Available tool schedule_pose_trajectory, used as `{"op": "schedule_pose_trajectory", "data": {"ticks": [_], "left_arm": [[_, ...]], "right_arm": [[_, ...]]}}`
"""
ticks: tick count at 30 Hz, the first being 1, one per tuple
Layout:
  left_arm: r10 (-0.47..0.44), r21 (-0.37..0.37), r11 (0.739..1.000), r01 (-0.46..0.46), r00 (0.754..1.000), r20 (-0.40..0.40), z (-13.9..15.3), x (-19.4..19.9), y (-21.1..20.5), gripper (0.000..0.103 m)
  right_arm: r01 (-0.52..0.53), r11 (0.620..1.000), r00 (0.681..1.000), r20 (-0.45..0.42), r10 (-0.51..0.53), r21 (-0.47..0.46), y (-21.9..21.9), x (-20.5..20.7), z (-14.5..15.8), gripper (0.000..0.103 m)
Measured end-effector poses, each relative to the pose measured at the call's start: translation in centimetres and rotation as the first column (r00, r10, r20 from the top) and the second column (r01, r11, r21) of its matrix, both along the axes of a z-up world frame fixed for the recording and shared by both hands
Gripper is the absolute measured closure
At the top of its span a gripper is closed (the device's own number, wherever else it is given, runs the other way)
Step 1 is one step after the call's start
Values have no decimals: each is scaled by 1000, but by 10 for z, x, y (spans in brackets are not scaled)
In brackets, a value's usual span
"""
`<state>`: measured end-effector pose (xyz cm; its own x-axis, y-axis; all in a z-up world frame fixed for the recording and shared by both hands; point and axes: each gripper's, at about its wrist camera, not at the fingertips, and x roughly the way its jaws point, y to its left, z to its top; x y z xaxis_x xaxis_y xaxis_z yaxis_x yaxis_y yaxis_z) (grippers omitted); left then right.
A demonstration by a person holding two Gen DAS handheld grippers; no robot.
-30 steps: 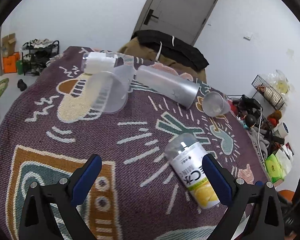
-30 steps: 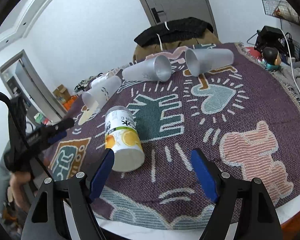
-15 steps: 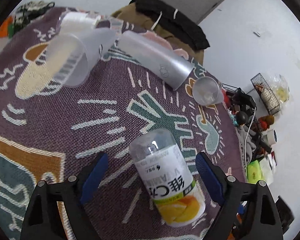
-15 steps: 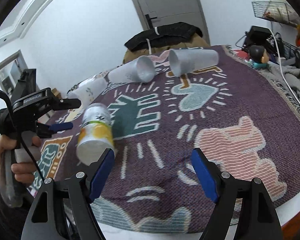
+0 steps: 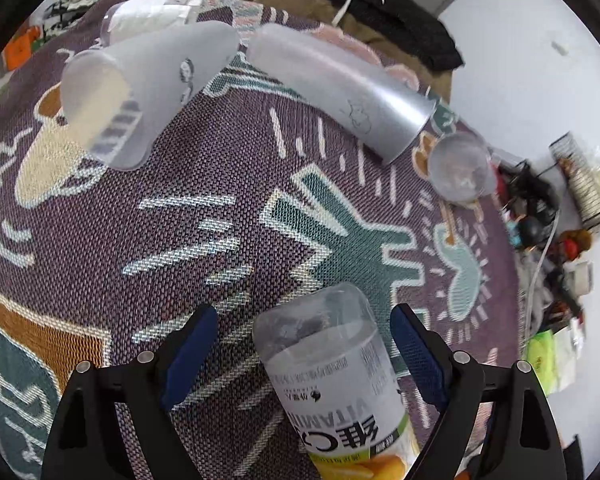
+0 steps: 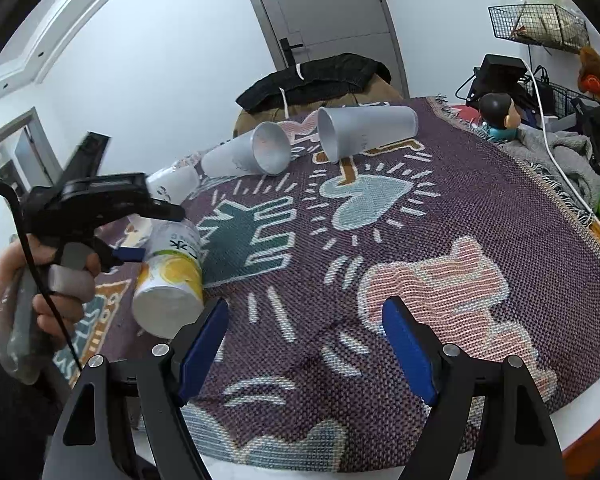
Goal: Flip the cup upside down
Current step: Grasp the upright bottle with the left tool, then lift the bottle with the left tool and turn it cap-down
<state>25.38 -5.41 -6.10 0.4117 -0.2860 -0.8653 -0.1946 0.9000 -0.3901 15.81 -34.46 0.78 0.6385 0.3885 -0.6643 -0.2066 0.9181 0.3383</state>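
The cup (image 5: 332, 380) is a clear plastic one with a yellow lemon label, lying on its side on the patterned purple rug (image 5: 228, 184). My left gripper (image 5: 302, 332) is open and straddles it, with a gap between the cup and each blue pad. In the right wrist view the same cup (image 6: 172, 276) lies at the left with its white end toward the camera, and a hand (image 6: 56, 280) holds the left gripper (image 6: 156, 234) over it. My right gripper (image 6: 304, 316) is open above the rug, holding nothing, to the right of the cup.
Three frosted cups (image 5: 148, 84) (image 5: 340, 88) (image 5: 460, 168) lie on their sides at the rug's far part, with a clear container (image 5: 148, 20) behind them. Dark clothing (image 6: 316, 80) lies on a chair beyond. Clutter, cables and a wire basket (image 6: 540, 24) are at the right.
My left gripper has moved in over the labelled cup, which now lies between its open fingers. The right gripper has stayed open and shifted only slightly.
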Motion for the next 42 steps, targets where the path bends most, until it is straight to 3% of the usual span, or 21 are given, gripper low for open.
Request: {"op": "schedule_pose_trajectory", "data": {"ticks": [4, 5, 10, 17, 21, 24, 29, 33, 39, 42], "left_arm": [[-2, -17, 1000, 1, 999, -53, -9, 7, -3, 28], [-9, -23, 1000, 8, 998, -63, -11, 8, -5, 34], [-11, -6, 1000, 11, 999, -47, -7, 5, -10, 34], [-70, 54, 996, 65, 992, 106, 35, -10, -21, 35], [-114, 188, 980, 72, 968, 224, 62, -22, -33, 35], [-137, 313, 949, 36, 942, 307, 78, -36, -42, 36], [-197, 450, 893, 8, 906, 374, 84, -49, -56, 35], [-248, 586, 809, -43, 880, 406, 83, -57, -71, 35], [-312, 665, 746, -43, 859, 406, 76, -62, -92, 35], [-319, 672, 740, -28, 865, 386, 65, -60, -96, 35]], "right_arm": [[1, 1000, 1000, 4, -1, 10, -1, -1, 1, 24], [4, 1000, 1000, 1, -4, 13, -2, -1, 1, 24], [20, 999, 1000, -14, -20, 27, -9, 0, -3, 24], [53, 998, 999, -8, -52, 36, -19, 1, 1, 24], [65, 997, 998, -10, -64, 36, -22, 2, 2, 24], [74, 997, 997, -7, -74, 31, -24, 2, 4, 24], [81, 996, 997, -11, -80, 24, -25, 3, 3, 24], [79, 997, 997, -13, -78, 24, -25, 3, 2, 24], [72, 997, 997, -22, -72, 22, -24, 4, -2, 24], [74, 997, 997, -25, -74, 19, -24, 5, -4, 24]]}}
